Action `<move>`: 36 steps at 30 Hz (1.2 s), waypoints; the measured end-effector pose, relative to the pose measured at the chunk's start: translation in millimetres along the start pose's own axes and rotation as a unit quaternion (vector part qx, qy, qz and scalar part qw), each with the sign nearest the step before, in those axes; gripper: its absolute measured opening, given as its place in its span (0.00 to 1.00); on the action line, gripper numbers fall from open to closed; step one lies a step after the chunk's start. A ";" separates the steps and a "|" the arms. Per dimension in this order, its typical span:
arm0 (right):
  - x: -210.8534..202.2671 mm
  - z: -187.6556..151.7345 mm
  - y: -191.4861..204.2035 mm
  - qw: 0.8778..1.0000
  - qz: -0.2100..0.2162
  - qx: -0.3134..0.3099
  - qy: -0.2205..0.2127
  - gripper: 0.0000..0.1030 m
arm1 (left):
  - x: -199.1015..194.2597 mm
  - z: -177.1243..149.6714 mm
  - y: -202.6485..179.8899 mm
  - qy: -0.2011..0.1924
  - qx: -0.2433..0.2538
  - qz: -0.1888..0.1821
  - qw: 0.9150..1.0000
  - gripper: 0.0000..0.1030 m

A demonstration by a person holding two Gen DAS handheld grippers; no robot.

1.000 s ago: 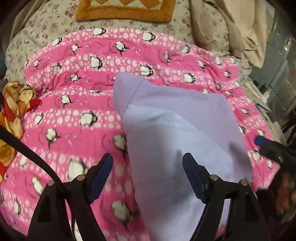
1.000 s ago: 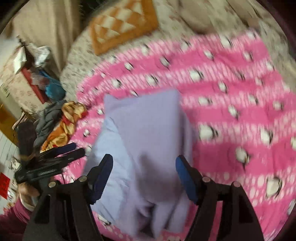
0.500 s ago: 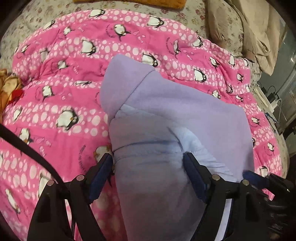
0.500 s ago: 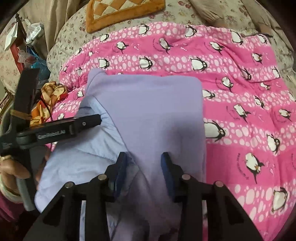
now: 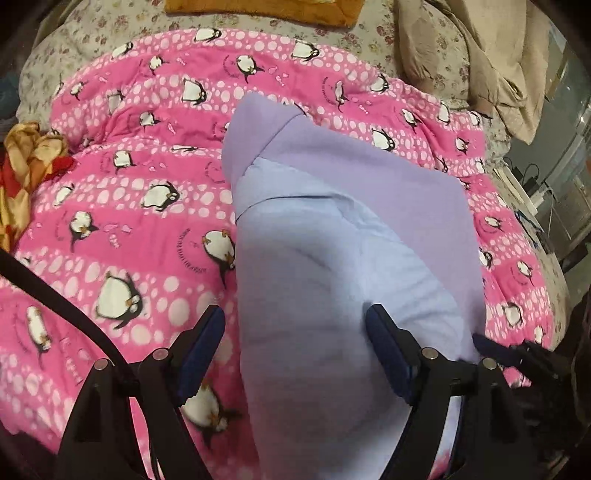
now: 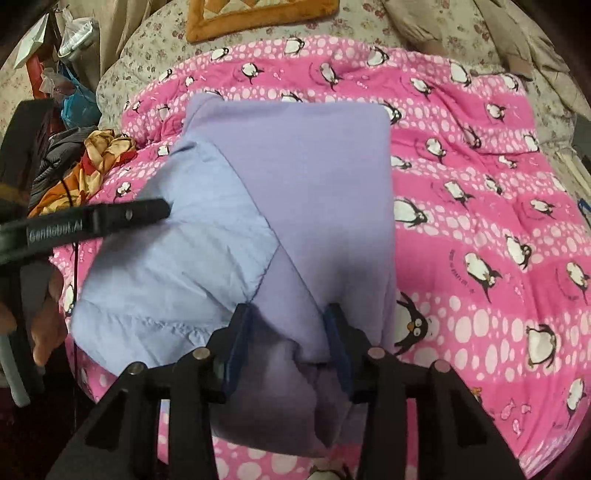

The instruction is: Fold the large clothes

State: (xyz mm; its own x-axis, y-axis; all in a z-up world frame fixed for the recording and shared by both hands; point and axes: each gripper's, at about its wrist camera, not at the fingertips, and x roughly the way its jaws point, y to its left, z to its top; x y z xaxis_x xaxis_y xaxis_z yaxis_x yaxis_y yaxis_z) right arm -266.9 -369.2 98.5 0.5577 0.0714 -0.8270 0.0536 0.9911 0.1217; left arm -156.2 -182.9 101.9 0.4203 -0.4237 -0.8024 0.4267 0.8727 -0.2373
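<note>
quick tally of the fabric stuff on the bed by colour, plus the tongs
lilac garment: 1
pink penguin blanket: 1
orange-bordered mat: 1
orange-gold cloth: 1
tongs: 2, left tongs and right tongs
total: 6

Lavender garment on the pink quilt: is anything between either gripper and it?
Nothing visible. The right gripper already pinches a bunch of the lavender garment; the left gripper stands open directly over its pale-blue side.

The lilac garment (image 6: 314, 177) lies partly folded on the pink penguin quilt (image 6: 480, 221). Its paler inner side faces up at the left.
</note>
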 end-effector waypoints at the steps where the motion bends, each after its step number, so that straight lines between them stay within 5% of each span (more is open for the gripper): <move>1: -4.8 0.1 0.2 1.000 0.002 0.004 -0.001 0.42 | -7.0 -2.0 -2.3 -0.003 0.006 0.007 1.000 0.50; 7: -40.2 -3.2 -11.6 0.997 0.031 0.058 -0.034 0.66 | -29.5 -14.6 -8.6 -0.042 0.028 0.049 0.997 0.50; 18: -46.0 6.3 -18.6 0.995 0.010 0.087 -0.053 0.73 | -34.0 -24.2 7.1 -0.045 0.007 0.078 0.996 0.50; 36: -52.2 15.3 30.6 0.991 -0.062 0.029 -0.111 0.85 | -57.0 -28.5 -11.8 -0.099 0.031 0.107 0.989 0.50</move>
State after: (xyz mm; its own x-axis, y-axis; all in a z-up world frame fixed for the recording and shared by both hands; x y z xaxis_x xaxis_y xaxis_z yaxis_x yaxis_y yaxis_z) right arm -281.7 -344.3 153.8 0.7121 -0.0831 -0.6971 0.1768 0.9822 0.0636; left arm -208.0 -162.1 134.8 0.6532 -0.2747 -0.7056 0.3557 0.9340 -0.0343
